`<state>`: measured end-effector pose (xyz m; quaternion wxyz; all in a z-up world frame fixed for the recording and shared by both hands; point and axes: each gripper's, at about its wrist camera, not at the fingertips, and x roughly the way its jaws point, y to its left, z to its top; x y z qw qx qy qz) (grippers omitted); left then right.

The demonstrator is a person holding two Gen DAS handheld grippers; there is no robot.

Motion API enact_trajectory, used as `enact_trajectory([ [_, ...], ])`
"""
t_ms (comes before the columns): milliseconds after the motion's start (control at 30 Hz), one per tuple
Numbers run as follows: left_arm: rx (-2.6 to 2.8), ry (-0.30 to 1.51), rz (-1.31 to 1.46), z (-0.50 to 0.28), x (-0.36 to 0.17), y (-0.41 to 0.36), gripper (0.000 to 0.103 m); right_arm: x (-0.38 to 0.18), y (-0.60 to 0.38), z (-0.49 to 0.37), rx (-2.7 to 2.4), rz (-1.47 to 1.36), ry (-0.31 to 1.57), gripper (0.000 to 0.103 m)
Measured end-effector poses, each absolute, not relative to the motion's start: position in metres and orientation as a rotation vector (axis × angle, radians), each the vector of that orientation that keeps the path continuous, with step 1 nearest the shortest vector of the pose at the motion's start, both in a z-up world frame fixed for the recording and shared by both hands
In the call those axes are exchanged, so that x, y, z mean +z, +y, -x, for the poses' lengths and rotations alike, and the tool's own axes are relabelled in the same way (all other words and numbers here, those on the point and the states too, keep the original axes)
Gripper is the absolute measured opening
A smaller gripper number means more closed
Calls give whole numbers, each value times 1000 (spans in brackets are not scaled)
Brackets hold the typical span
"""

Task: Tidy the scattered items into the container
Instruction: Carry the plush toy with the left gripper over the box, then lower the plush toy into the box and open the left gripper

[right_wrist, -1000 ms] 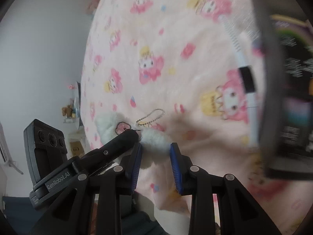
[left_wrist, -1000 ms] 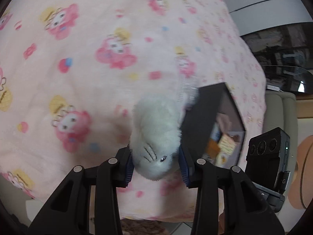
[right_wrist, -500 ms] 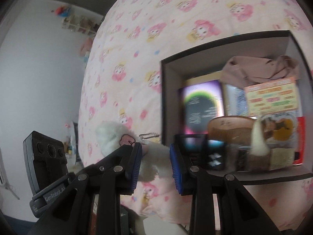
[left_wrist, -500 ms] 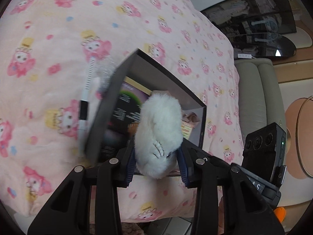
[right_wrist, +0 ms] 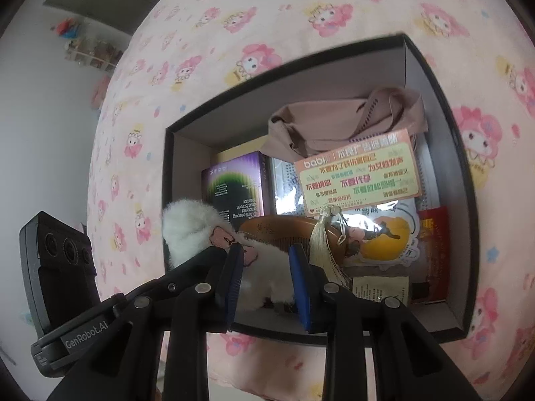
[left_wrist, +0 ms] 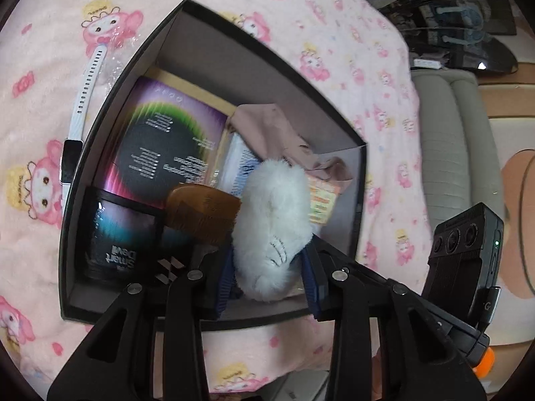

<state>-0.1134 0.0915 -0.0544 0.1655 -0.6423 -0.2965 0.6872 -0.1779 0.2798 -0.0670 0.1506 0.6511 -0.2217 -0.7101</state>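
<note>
A white plush toy (left_wrist: 274, 214) with a pink patch (right_wrist: 227, 240) hangs over the near end of an open black box (left_wrist: 110, 107) on the pink blanket. My left gripper (left_wrist: 269, 260) is shut on its body. My right gripper (right_wrist: 265, 257) is shut on another part of the same plush toy (right_wrist: 267, 270), close beside the left one. In the box (right_wrist: 444, 100) lie a purple carton (left_wrist: 167, 143), a wooden comb (right_wrist: 284, 230) with a tassel, a pink cloth (right_wrist: 344, 123) and a printed card (right_wrist: 361, 173). A white smartwatch (left_wrist: 82, 100) lies on the blanket just left of the box.
The pink cartoon-print blanket (left_wrist: 351, 50) covers the bed on all sides of the box. A grey sofa (left_wrist: 448, 133) and a dark glass table (left_wrist: 451, 16) stand beyond the bed's far edge. A white wall and a small shelf (right_wrist: 90, 50) are off to the left.
Both grippers carried the plush toy across the blanket until it hangs over the box. The box went from the edge of each view to the middle. The grips kept hold.
</note>
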Motion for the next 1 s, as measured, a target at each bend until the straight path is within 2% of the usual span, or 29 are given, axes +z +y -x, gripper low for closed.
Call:
enact_trajectory([
  [167, 2016, -706, 1863, 117, -56, 94, 41, -75, 292, 175, -2099, -1879, -633, 26],
  [367, 2109, -696, 1847, 116, -43, 81, 41, -75, 306, 172, -2109, -1895, -581, 26],
  [533, 2160, -530, 1875, 117, -41, 88, 40, -71, 299, 171, -2077, -1884, -516, 26],
  [767, 2031, -551, 2078, 135, -83, 94, 40, -89, 271, 174, -1982, -1955, -437, 26],
  [900, 2129, -564, 2041, 155, -87, 89, 39, -101, 262, 180, -1981, -2021, -385, 26],
  [1000, 2138, -670, 1993, 164, -80, 82, 39, -102, 262, 188, -1998, -2014, -391, 26],
])
